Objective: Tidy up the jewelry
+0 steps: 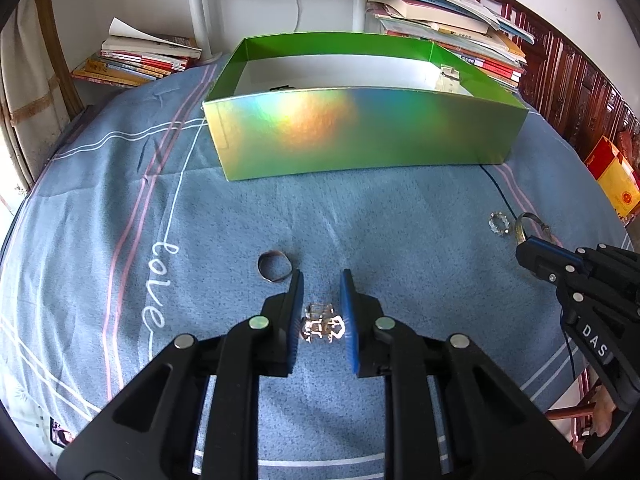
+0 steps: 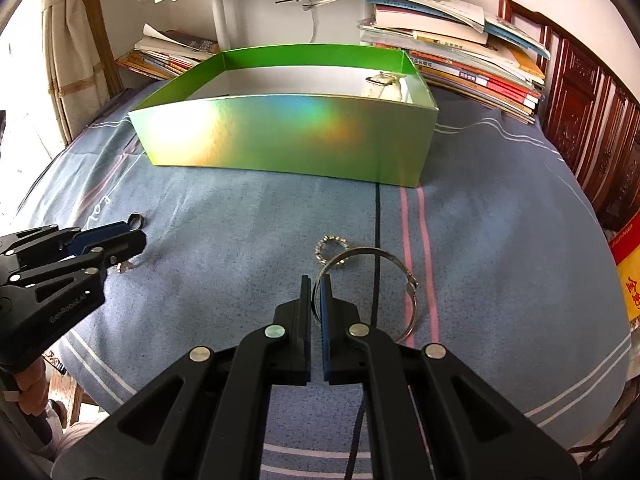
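On the blue bedsheet (image 1: 400, 216), my left gripper (image 1: 322, 280) is shut on a small sparkling crystal-and-silver piece (image 1: 322, 325); both blue pads touch it. A plain metal ring (image 1: 274, 266) lies just left of its tips. My right gripper (image 2: 316, 280) is shut on the near left rim of a large thin silver bangle (image 2: 360, 251) that rests on the sheet. A small beaded crystal ring (image 2: 332, 250) lies just beyond the bangle. The open iridescent green box (image 1: 360, 136) stands behind, with a pale item (image 2: 384, 86) in its right corner.
Stacks of books (image 1: 144, 60) sit behind the box on the left, with more books (image 2: 472, 56) on the right. A black cable (image 2: 377, 216) runs across the sheet. A red-and-yellow carton (image 1: 612, 176) and dark wooden furniture (image 2: 592, 120) border the right side.
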The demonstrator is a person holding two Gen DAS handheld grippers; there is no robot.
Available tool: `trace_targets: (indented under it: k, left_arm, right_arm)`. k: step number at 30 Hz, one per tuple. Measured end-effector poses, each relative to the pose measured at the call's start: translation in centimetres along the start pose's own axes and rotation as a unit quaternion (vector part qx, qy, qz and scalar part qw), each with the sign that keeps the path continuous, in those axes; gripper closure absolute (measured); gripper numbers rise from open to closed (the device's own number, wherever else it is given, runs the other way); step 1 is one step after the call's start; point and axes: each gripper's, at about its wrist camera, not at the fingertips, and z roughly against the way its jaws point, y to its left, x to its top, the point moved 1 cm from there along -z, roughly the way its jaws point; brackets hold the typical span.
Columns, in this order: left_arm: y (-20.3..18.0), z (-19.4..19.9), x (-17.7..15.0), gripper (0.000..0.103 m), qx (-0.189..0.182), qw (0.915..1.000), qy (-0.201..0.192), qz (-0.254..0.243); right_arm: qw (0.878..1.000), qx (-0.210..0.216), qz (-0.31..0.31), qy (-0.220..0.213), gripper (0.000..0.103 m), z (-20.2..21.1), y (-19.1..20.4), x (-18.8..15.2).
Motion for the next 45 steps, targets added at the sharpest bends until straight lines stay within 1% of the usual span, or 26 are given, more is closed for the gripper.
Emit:
trace_targets:
  k: [6,8,10,12,15,20,25,29,30,31,32,33,38,42,43,44,45]
  left_arm:
    - [1.0,0.0,0.0,0.084,-0.004,1.0000,0.003,0.008]
    - [1.1,-0.1,-0.1,0.079,-0.005,0.9999,0.005,0.008]
    - [1.0,-0.1,-0.1,0.065,-0.009,0.9999,0.007,0.007]
    - [0.6,-0.2,-0.2,0.062,-0.012,0.9999,0.005,0.000]
    - [0.2,-0.5,-0.3,0.061,-0.017,0.9998,0.010,-0.008]
    - [1.7,-0.8,-0.4,0.062,-0.025,0.9995,0.017,0.003]
    - [1.7,0.0,-0.9,0.060,-0.043,0.9989,0.017,-0.011]
    - [1.1,-0.2,-1.5,0.060,-0.029,0.9990,0.019,-0.028]
    - [1.0,-0.2,-1.5,0.061,-0.027,0.9991,0.019,-0.028]
    - [1.0,-0.2,-1.4,0.068,-0.024,0.9992,0.018,-0.027]
    - [1.0,-0.2,-1.4,0.071,-0.021,0.9993,0.018,-0.026]
    - [1.1,-0.2,-1.4,0.080,-0.023,0.9993,0.019,-0.024]
    - [1.1,0.1,-1.4,0.080,-0.012,0.9995,0.017,-0.024]
    - [1.3,0.9,-0.8,0.081,-0.006,0.9997,0.005,-0.022]
    - [1.3,1.1,-0.6,0.091,-0.006,0.9997,0.002,-0.022]
    - [1.5,1.3,-0.1,0.095,-0.008,0.9998,-0.002,-0.020]
    - [1.6,1.5,0.3,0.095,-0.010,0.9998,-0.006,-0.018]
  right_arm:
    - [1.000,-0.002,-0.006,0.005,0.099,-0.2,0.0,-0.2]
    - [1.000,0.000,-0.006,0.004,0.099,-0.1,0.0,-0.2]
    - [1.000,0.001,-0.007,0.005,0.099,-0.1,-0.1,-0.3]
    - [1.000,0.000,-0.008,0.006,0.099,-0.2,-0.2,-0.4]
    - [1.000,0.001,-0.009,0.006,0.099,-0.2,-0.2,-0.5]
    - [1.000,0.004,-0.009,0.006,0.099,-0.2,-0.2,-0.7]
    - [1.000,0.005,-0.011,0.008,0.099,-0.4,-0.4,-0.8]
    - [1.000,0.005,-0.008,0.009,0.099,-0.4,-0.2,-0.9]
    - [1.000,0.005,-0.006,0.009,0.099,-0.4,-0.2,-0.9]
    - [1.000,0.005,-0.005,0.008,0.099,-0.4,-0.1,-0.9]
    - [1.000,0.006,-0.004,0.008,0.099,-0.3,-0.1,-0.9]
    - [1.000,0.008,-0.004,0.008,0.099,-0.3,0.0,-0.9]
    - [1.000,0.011,-0.001,0.005,0.099,-0.1,0.1,-0.7]
    - [1.000,0.009,0.001,-0.012,0.099,0.9,0.0,0.3]
    - [1.000,0.010,0.002,-0.019,0.099,1.2,0.1,0.7]
    - [1.000,0.011,0.003,-0.028,0.099,1.7,0.1,1.3]
    - [0.999,0.011,0.005,-0.034,0.099,2.0,0.2,1.9]
